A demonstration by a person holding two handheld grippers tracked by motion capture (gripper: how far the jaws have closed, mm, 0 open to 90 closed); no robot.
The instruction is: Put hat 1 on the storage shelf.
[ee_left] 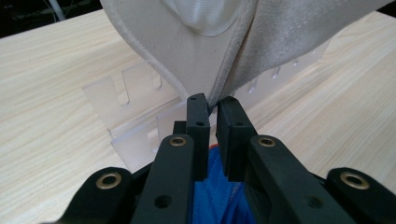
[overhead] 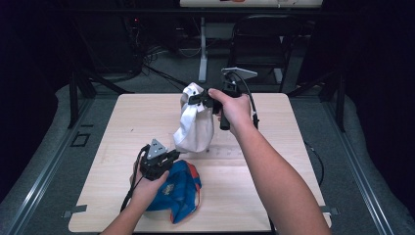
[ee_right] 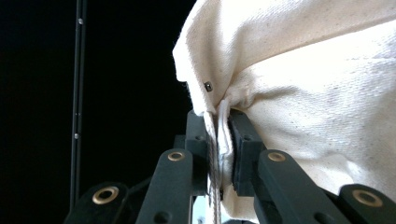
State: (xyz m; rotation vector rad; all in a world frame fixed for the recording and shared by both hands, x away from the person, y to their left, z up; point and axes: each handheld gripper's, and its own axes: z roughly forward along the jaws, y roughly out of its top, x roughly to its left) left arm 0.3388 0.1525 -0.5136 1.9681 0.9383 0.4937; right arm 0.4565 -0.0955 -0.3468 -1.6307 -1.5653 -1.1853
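Your right gripper (overhead: 201,101) is clamped on the top hem of the cream cloth garment (overhead: 195,128), holding it lifted above the wooden table (overhead: 274,161) so that it hangs down toward the clear acrylic rack (ee_left: 140,121) behind it. Your left gripper (overhead: 169,157) sits low at the garment's bottom edge, with its jaws drawn together on what looks like only the very corner of the hem; the bite is thin, right at the fingertips (ee_left: 198,112). That is the weak point: if you pull outward to spread the fabric, the corner can slide out and the cloth swings back against the rack, perhaps nudging it. The top grip takes in a fold and a loose thread (ee_right: 214,186), so a hard tug could slip or fray it. The blue printed garment (overhead: 180,188) lies crumpled under your left hand (overhead: 147,188); drag low and you may snag it along.
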